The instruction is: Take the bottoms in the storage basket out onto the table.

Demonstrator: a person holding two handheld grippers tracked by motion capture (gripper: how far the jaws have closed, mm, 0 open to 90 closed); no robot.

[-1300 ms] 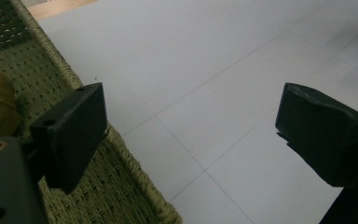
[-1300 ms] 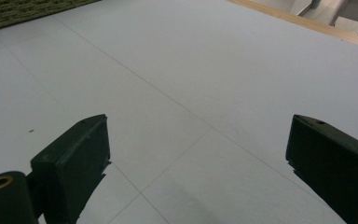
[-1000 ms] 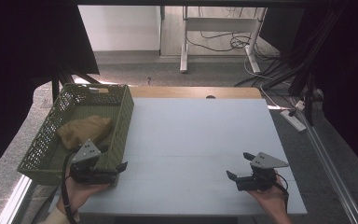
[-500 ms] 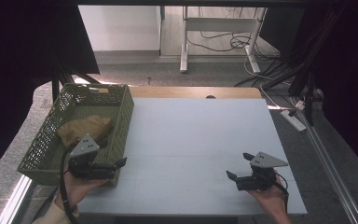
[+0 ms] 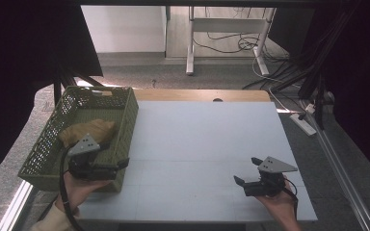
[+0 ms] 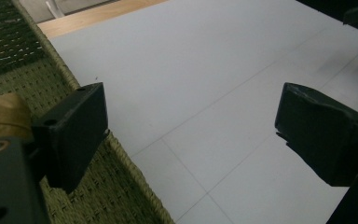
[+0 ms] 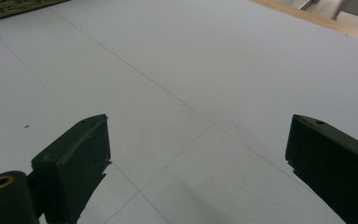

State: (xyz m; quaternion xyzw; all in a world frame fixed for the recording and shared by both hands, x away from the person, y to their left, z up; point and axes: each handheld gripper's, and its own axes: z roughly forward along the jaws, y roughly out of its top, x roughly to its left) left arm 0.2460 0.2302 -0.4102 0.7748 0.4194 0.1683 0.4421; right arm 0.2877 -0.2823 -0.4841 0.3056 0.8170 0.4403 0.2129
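One green woven basket (image 5: 123, 115) is seen at the left edge of the white tabletop (image 5: 207, 144), and one tan, bread-like item (image 5: 87, 131) lies inside it, toward its near half. The left tool (image 5: 123, 164) is held over the basket's near right corner, its jaws spread wide with nothing between them; since a second ago it has been shifted slightly toward the basket. In the left gripper view, one jaw hangs over the weave and the other over the tabletop. The right tool (image 5: 245, 172) is held at the near right, jaws spread and empty, unmoved. Two tools are counted.
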